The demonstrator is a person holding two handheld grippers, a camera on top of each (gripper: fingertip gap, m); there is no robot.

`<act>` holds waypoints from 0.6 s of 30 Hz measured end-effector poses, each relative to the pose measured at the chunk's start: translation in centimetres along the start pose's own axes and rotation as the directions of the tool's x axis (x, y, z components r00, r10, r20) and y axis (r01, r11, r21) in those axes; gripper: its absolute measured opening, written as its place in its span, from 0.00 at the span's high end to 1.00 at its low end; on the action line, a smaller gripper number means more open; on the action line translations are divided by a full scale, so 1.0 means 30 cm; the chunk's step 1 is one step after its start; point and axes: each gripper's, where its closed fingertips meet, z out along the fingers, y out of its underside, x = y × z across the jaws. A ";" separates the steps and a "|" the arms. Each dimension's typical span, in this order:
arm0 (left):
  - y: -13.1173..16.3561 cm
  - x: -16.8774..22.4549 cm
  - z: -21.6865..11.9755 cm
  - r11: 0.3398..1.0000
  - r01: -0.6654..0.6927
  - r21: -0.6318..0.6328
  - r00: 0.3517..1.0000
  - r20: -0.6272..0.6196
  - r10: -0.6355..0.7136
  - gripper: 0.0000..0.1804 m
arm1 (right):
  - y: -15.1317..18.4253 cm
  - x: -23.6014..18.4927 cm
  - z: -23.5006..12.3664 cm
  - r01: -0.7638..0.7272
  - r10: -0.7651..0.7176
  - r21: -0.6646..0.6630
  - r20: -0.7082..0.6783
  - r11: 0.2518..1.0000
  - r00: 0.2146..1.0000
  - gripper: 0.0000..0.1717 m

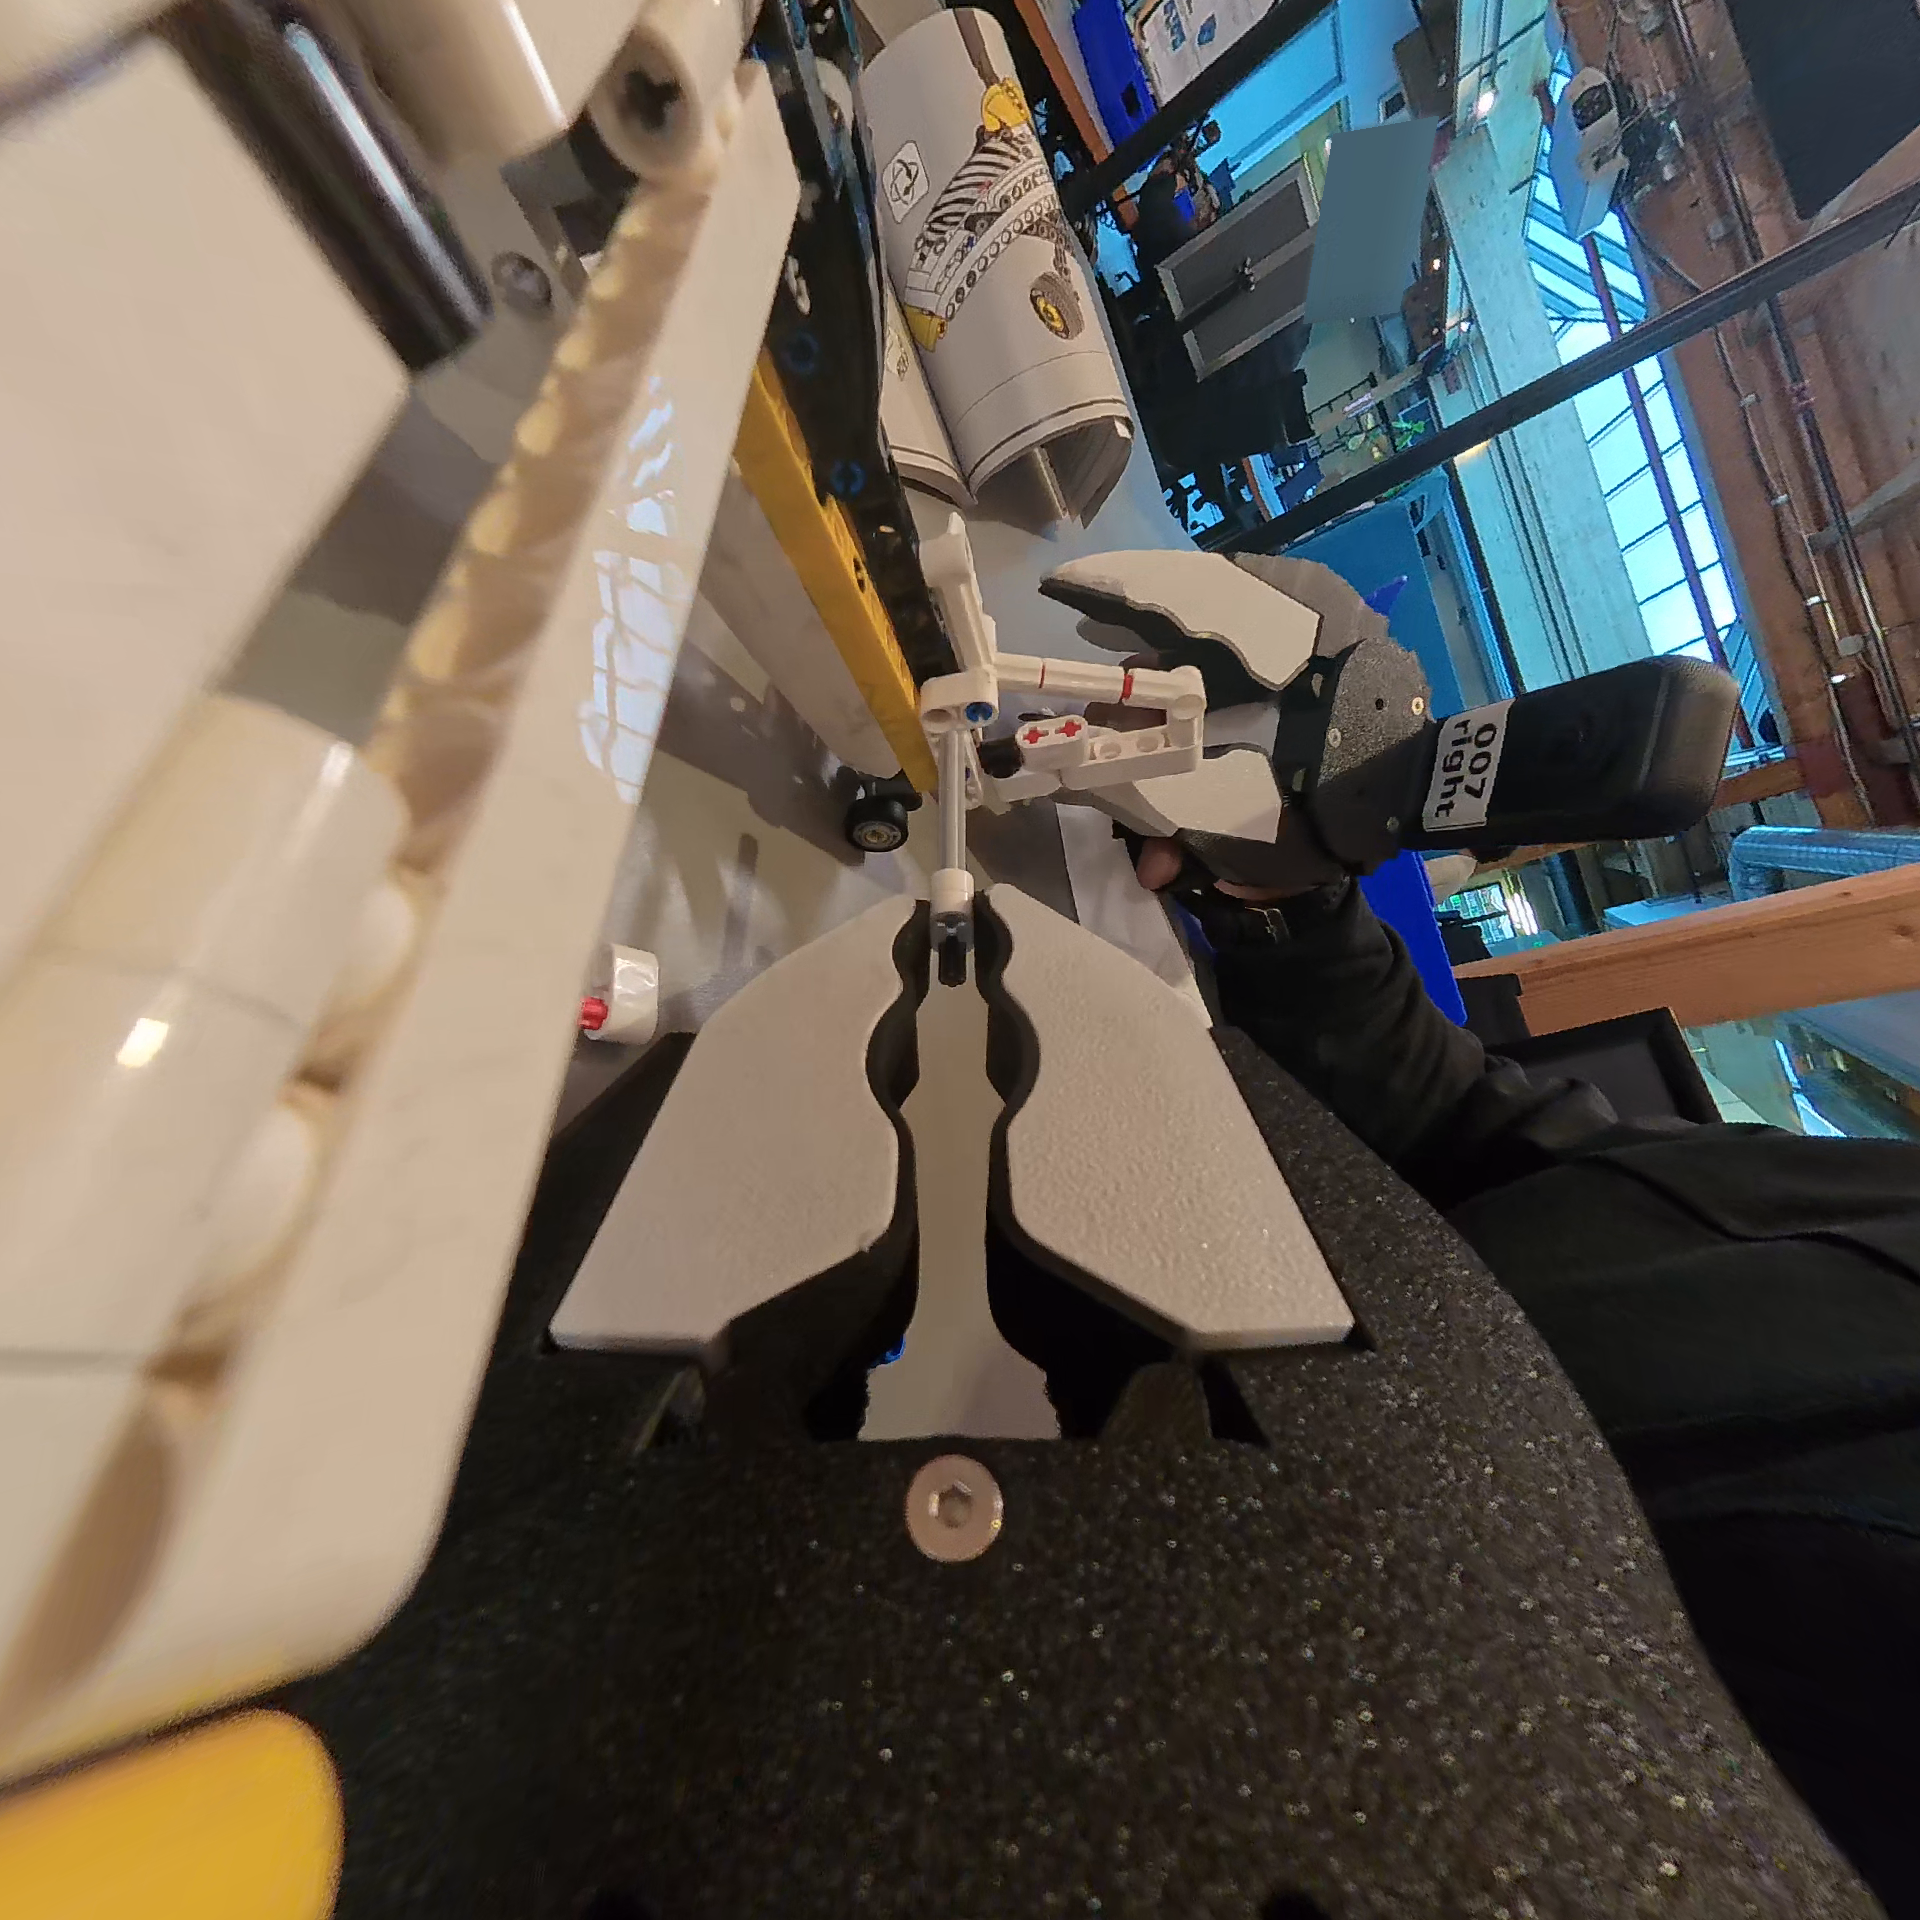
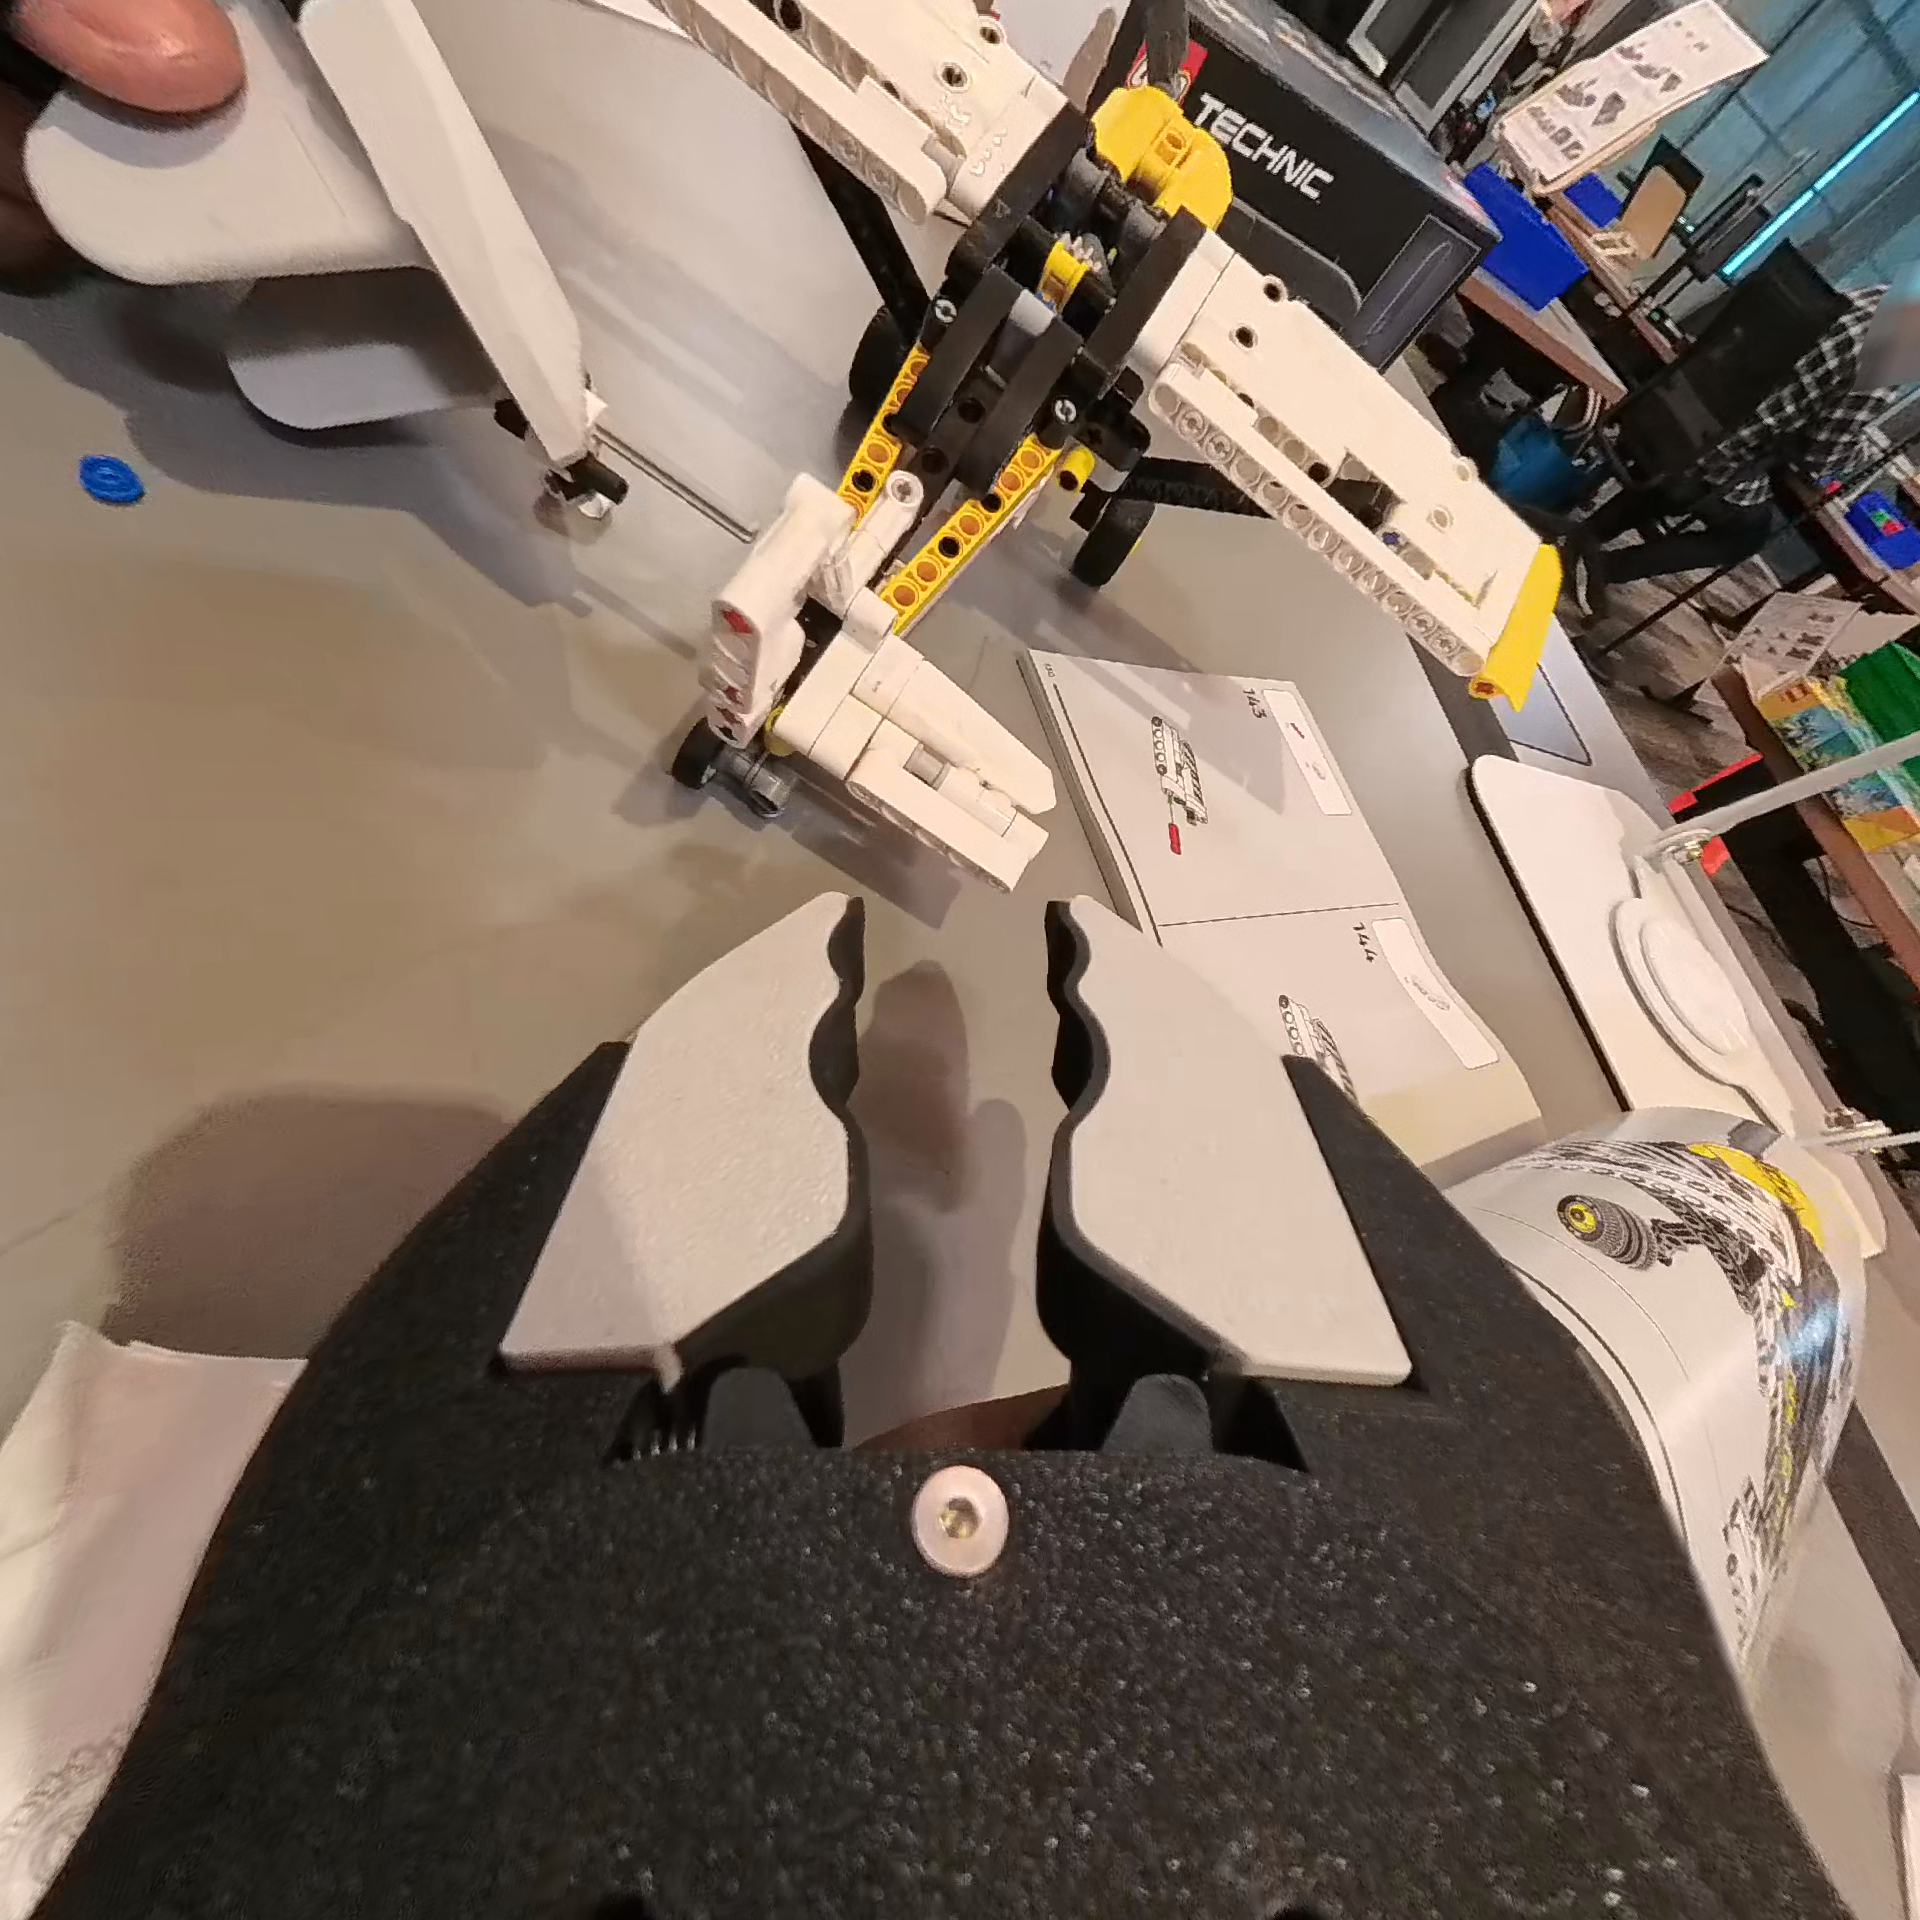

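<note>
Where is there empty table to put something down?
The grey table is bare left of the toy plane, between the blue disc and the right gripper. It is crowded on the right, around the booklet, white board and box.

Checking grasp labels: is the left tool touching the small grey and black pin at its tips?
Touching. The left wrist view shows the left tool closed on the pin, both fingertips pressing its sides.
</note>
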 end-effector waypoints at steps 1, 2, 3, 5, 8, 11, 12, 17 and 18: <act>0.000 -0.001 0.001 1.000 0.001 -0.001 1.000 0.001 -0.001 0.95 | 0.001 0.000 0.001 0.003 -0.003 -0.002 -0.002 1.000 1.000 0.80; 0.001 -0.002 0.002 1.000 0.001 -0.002 1.000 0.004 -0.001 0.95 | 0.001 -0.001 0.001 0.003 -0.003 -0.004 -0.001 1.000 1.000 0.80; 0.001 -0.003 0.003 1.000 0.000 -0.003 1.000 0.007 0.000 0.95 | 0.003 -0.001 0.002 0.002 -0.002 -0.007 0.000 1.000 1.000 0.80; 0.002 -0.003 0.005 1.000 -0.005 -0.005 1.000 0.013 0.005 0.95 | 0.004 0.000 0.004 -0.004 0.004 -0.010 0.003 1.000 1.000 0.80; 0.002 -0.003 0.005 1.000 -0.009 -0.003 1.000 0.016 0.009 0.95 | 0.005 0.001 0.005 -0.006 0.006 -0.013 0.003 1.000 1.000 0.80; 0.002 -0.002 0.005 1.000 -0.010 -0.003 1.000 0.013 0.010 0.95 | 0.006 0.000 0.006 -0.007 0.007 -0.016 0.004 1.000 1.000 0.80; 0.003 -0.001 0.005 1.000 -0.012 -0.004 1.000 0.013 0.012 0.95 | 0.007 0.000 0.006 -0.007 0.007 -0.017 0.005 1.000 1.000 0.80; 0.004 0.001 0.006 1.000 -0.019 -0.005 1.000 0.012 0.019 0.95 | 0.008 -0.002 0.009 -0.005 0.005 -0.023 0.009 1.000 1.000 0.80; 0.005 0.001 0.006 1.000 -0.021 -0.005 1.000 0.012 0.021 0.95 | 0.009 -0.002 0.009 -0.004 0.005 -0.024 0.010 1.000 1.000 0.80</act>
